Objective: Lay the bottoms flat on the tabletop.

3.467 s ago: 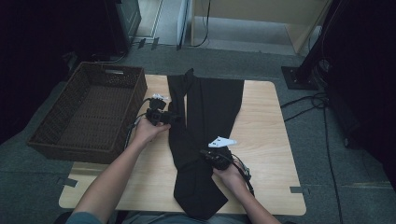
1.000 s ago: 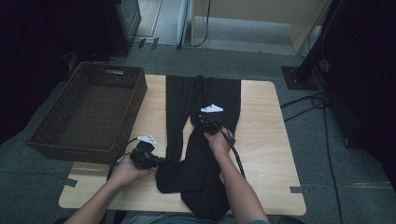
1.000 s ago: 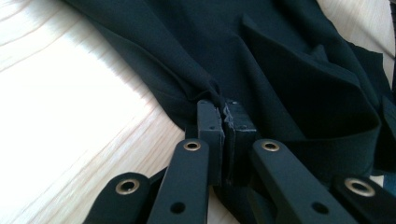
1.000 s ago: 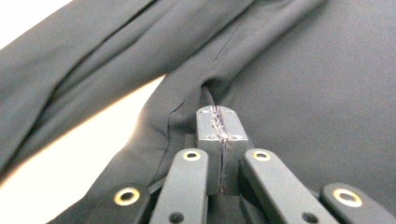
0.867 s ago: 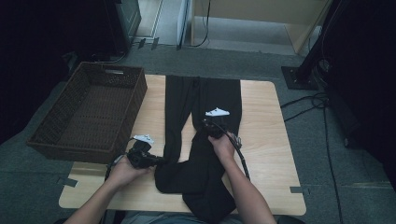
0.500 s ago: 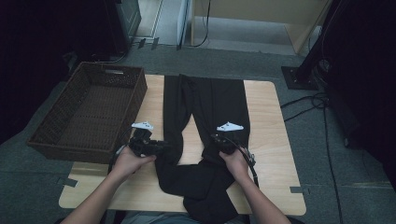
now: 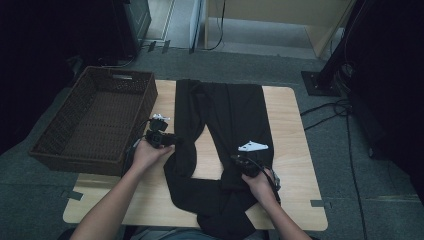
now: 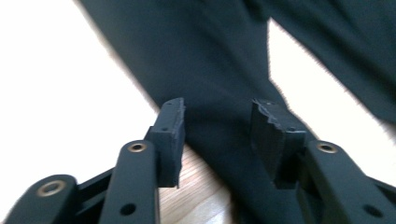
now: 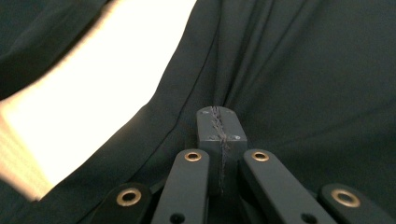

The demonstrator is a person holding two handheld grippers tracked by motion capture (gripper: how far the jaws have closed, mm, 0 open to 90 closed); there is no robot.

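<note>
Both legs of the black fabric trousers (image 7: 220,150) had been drawn apart since the earlier frames, when they lay folded one over the other; by this moment they formed a narrow V on the pale wooden table (image 7: 292,130), waist end at the person's edge, cuffs toward the far edge. Left gripper (image 7: 167,139) had just been opening: jaws stood about half spread over the left leg, cloth lying under and between them but not pinched, as the left gripper view (image 8: 217,135) confirmed. Right gripper (image 7: 239,161) was clamped tight on a gathered pinch of the right leg, creases fanning out from the closed tips in the right gripper view (image 9: 218,123). Trousers lay just beside the dark brown woven wicker basket (image 7: 95,120), the left leg nearest it, bare wood showing between the legs. Fabric looked thin, matte, limp; bunched and rumpled at the waist, smoother toward the cuffs. Judged step: spreading the garment flat. To do it well, the right grip should hold while pulling gently outward, and the left should re-take the leg's outer edge, keeping the cloth low so it doesn't drag new folds.
</note>
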